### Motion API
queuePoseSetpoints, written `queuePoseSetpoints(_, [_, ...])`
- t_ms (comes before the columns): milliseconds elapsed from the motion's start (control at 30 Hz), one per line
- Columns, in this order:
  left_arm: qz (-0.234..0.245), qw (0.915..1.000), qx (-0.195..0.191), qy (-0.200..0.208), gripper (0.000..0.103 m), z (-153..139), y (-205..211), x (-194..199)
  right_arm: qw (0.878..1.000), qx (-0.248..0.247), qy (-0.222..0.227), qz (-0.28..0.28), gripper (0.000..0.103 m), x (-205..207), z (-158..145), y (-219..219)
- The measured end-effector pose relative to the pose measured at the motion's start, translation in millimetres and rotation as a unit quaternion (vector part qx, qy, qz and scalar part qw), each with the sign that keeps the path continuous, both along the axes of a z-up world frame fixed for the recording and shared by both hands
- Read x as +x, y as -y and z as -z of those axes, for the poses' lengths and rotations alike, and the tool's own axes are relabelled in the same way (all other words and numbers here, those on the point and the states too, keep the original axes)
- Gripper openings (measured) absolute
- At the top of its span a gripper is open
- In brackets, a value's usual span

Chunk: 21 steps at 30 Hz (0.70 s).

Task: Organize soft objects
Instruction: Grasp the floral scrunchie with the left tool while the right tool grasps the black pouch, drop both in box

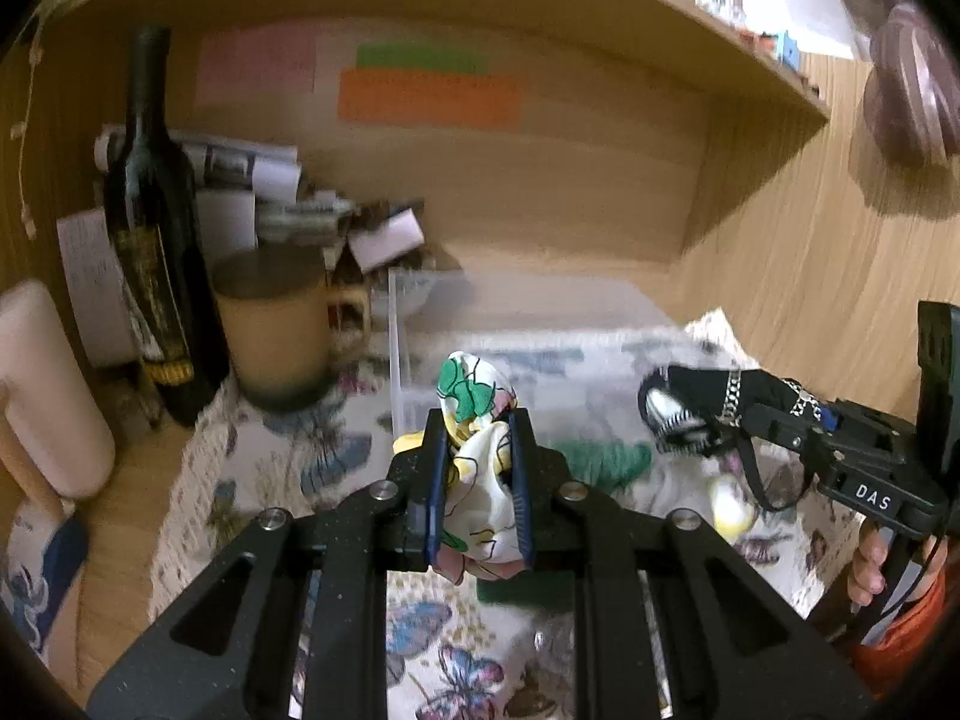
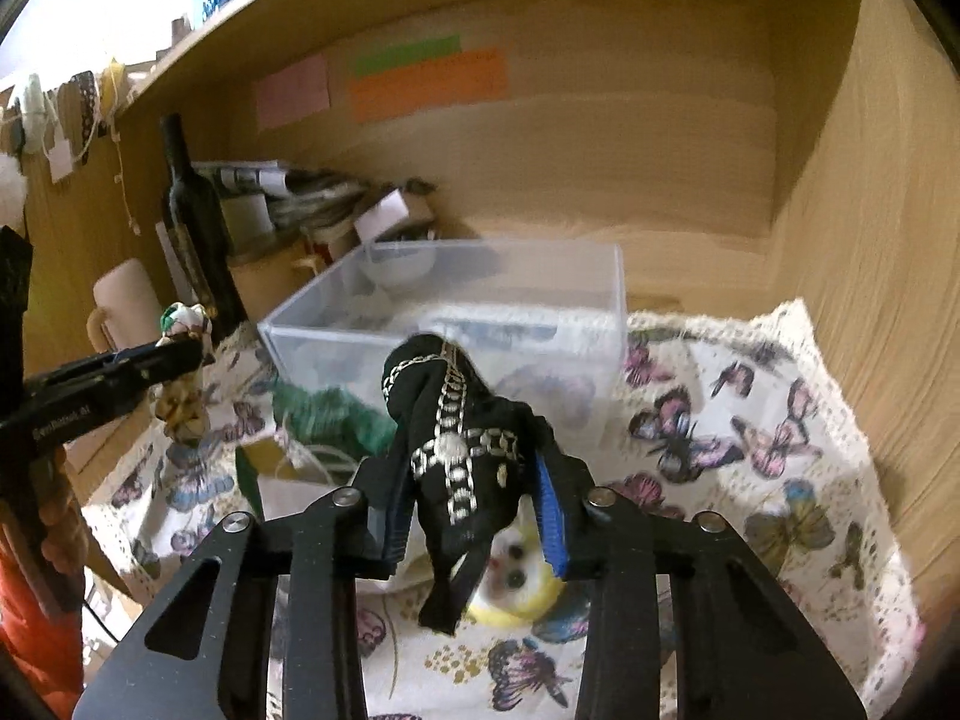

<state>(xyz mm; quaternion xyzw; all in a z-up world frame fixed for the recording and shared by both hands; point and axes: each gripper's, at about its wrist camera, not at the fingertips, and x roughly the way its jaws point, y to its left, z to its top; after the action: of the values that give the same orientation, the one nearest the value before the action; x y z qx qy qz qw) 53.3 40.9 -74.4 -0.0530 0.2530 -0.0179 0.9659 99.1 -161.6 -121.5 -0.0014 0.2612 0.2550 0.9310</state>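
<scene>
My left gripper (image 1: 477, 426) is shut on a white floral scarf (image 1: 477, 414) with green and yellow patches, held above the butterfly cloth. My right gripper (image 2: 468, 456) is shut on a black cloth with a silver chain print (image 2: 459, 420); it also shows in the left wrist view (image 1: 702, 405). A clear plastic box (image 2: 618, 282) stands just ahead of both grippers. A green cloth (image 2: 336, 414) and a small yellow plush toy (image 2: 516, 588) lie on the butterfly cloth in front of the box.
A dark wine bottle (image 1: 153, 228), a beige lidded mug (image 1: 276, 324) and a pale cylinder (image 1: 42, 390) stand at the left. Papers and small boxes (image 1: 336, 222) are piled at the back. Wooden walls and a shelf above enclose the space.
</scene>
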Motion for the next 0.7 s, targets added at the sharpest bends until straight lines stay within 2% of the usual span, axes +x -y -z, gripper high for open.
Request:
queuePoseSetpoints(167, [0.005,0.9994,0.005,0.032,0.019,-22.8,-1.7,7.9,0.999,0.003,0.036,0.008,0.031,0.8,-22.4,4.2])
queuePoseSetpoints(300, [0.007,0.9992,0.006,0.039,0.019,-34.4,-3.5,21.6,0.998,0.008,0.068,0.010,0.030,1.5,-41.0,6.1])
queuePoseSetpoints(433, [0.008,0.9995,0.004,0.029,0.019,-36.0,-5.7,41.3,0.997,0.021,0.080,0.004,0.030,6.7,-54.0,7.6])
queuePoseSetpoints(567, [0.012,0.9999,0.000,0.000,0.019,-26.3,-7.8,68.8,0.997,0.026,0.076,-0.009,0.030,17.0,-57.1,2.7])
queuePoseSetpoints(700, [0.015,0.9989,0.015,-0.042,0.019,-8.6,-3.8,98.8,0.998,0.034,0.049,-0.032,0.030,35.2,-53.4,-7.0])
